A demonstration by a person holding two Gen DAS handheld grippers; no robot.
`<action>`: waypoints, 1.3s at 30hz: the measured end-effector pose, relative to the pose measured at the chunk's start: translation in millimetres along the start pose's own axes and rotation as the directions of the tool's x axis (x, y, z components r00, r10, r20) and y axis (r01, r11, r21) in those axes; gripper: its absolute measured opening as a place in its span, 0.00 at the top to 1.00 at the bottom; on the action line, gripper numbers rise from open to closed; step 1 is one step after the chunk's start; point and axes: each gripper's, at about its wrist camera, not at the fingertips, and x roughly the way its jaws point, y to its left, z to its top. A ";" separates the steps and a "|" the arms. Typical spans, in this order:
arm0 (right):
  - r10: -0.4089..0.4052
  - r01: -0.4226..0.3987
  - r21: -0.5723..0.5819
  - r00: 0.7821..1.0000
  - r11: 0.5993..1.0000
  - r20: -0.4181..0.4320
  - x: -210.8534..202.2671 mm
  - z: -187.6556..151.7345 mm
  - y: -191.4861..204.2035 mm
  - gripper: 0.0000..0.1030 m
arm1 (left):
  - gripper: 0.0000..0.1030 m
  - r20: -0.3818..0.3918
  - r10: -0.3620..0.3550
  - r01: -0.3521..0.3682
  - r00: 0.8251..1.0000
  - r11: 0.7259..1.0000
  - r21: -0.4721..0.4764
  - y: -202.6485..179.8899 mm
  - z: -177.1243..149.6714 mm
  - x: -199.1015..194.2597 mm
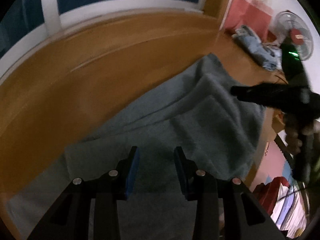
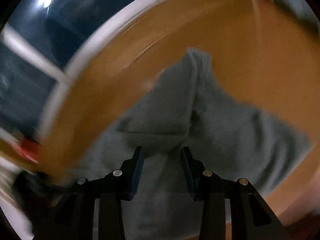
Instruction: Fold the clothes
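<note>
A grey-blue garment (image 1: 200,120) lies partly folded on the wooden table (image 1: 90,80), with layered folds running toward the far right. My left gripper (image 1: 157,150) hovers over its near part, jaws open, and nothing sits between the blue pads (image 1: 133,172). In the same view my right gripper (image 1: 238,92) reaches in from the right, held by a hand (image 1: 294,140), its tips over the garment's right side. The right wrist view is blurred. There the garment (image 2: 170,110) shows a folded flap, and the right gripper (image 2: 162,150) stands open above the cloth, holding nothing.
A stack of folded blue clothes (image 1: 258,48) lies at the table's far right, beside a white fan (image 1: 294,36). A white-framed dark window (image 1: 52,10) runs along the far edge. Red and pink items (image 1: 280,188) lie beyond the table's right edge.
</note>
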 end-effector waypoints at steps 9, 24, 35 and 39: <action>-0.023 0.021 0.023 0.996 1.000 0.081 1.1 6.9 1.5 0.62 | 0.68 -0.038 0.046 -0.046 0.998 0.999 -0.017 -0.4 -8.0 6.9; -0.138 0.161 -0.111 0.972 0.981 0.189 -18.6 28.2 31.4 0.96 | 0.65 -0.035 0.045 -0.046 0.998 0.999 -0.024 1.1 -10.4 6.5; -0.177 0.228 -0.203 0.954 0.952 0.241 -23.4 10.6 45.5 0.96 | 0.63 -0.031 0.055 -0.056 0.998 0.998 -0.020 -0.6 -15.3 3.8; 0.017 0.032 -0.332 0.989 0.943 0.144 -11.8 -15.7 83.3 0.92 | 0.62 -0.029 0.060 -0.060 0.998 0.998 -0.021 -1.0 -13.4 6.6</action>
